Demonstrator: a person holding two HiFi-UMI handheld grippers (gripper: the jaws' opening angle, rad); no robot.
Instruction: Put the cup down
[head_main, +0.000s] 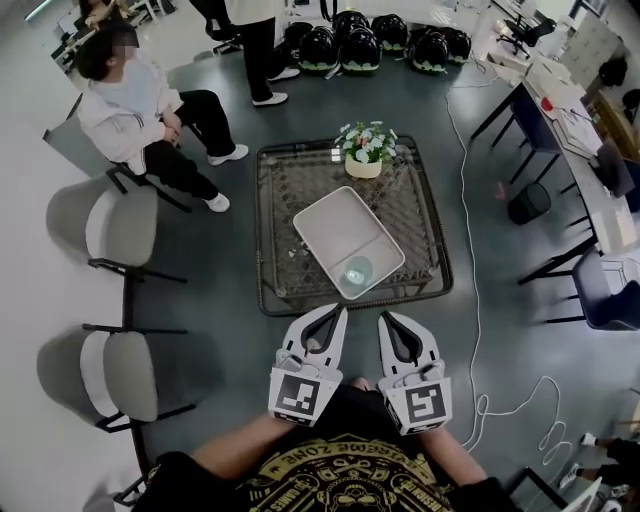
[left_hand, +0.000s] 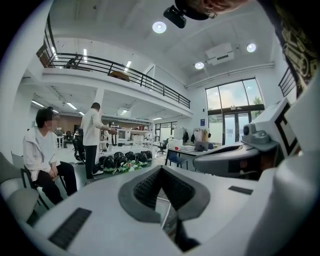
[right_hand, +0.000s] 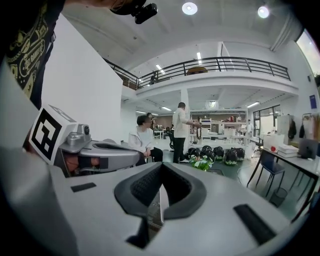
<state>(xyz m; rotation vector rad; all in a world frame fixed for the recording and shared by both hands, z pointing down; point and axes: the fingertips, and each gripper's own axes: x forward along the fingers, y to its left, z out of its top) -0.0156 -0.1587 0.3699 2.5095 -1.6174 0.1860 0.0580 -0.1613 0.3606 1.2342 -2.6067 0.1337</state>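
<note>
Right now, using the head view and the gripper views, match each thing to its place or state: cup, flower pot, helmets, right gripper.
Things: 1 cup; 2 flower pot; 3 helmets; 4 right gripper.
Places or states: A on the floor; B shut, holding nothing; C in the white tray; D on the table, outside the tray.
Pairs: 1-C; 2-D; 3-A; 4-B.

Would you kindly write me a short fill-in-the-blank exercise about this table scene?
The cup stands on the white ____.
The pot at the table's far edge holds ____.
The left gripper and the right gripper each have their jaws ____, holding nothing.
Missing words: tray; flowers; shut.
</note>
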